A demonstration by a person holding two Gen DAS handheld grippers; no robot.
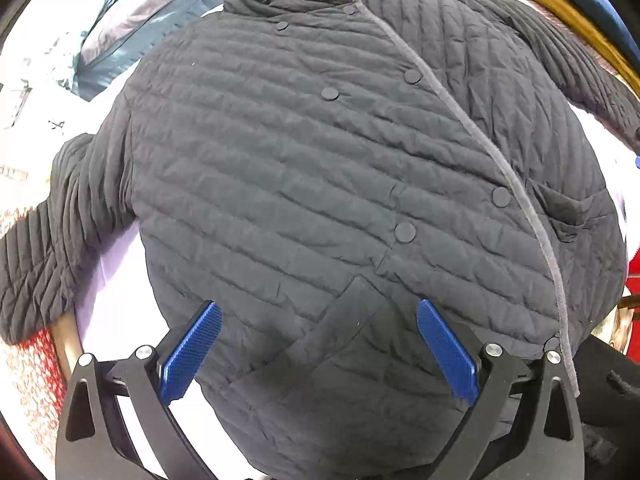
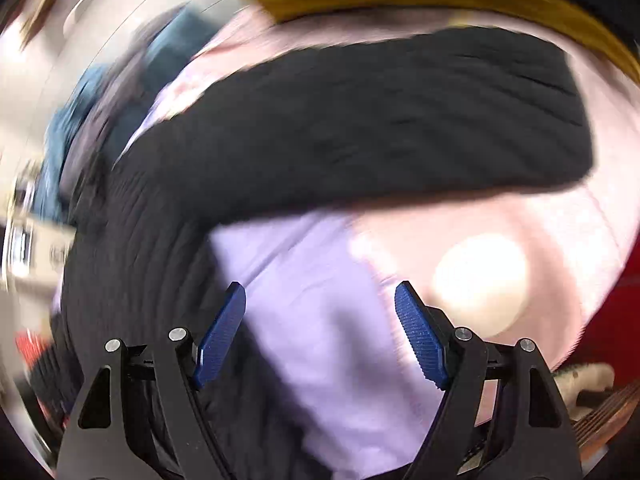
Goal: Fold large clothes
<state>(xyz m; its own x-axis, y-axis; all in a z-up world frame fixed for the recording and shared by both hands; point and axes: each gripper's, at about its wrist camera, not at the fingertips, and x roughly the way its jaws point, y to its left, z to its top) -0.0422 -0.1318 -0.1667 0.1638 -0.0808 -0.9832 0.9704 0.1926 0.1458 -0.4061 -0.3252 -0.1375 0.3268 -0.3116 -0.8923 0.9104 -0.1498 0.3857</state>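
Observation:
A dark quilted jacket [image 1: 320, 160] lies spread front-up on a pale lilac sheet [image 1: 116, 280], snaps closed down its front, collar at the top of the left wrist view. One sleeve [image 1: 48, 240] stretches to the left. My left gripper [image 1: 318, 312] hovers above the jacket's lower hem near a pocket, open, nothing between its blue pads [image 1: 188, 356]. The right wrist view is blurred by motion: the jacket's other sleeve [image 2: 360, 128] lies across the sheet [image 2: 340, 340]. My right gripper [image 2: 320, 300] is open over bare sheet beside that sleeve, holding nothing.
A teal and grey garment [image 1: 132, 32] lies beyond the collar at upper left. Mustard and blue fabric [image 1: 568, 12] sits at the upper right. Red patterned material [image 1: 36, 380] shows at the lower left edge. A round pale patch [image 2: 480, 284] marks the sheet near the right gripper.

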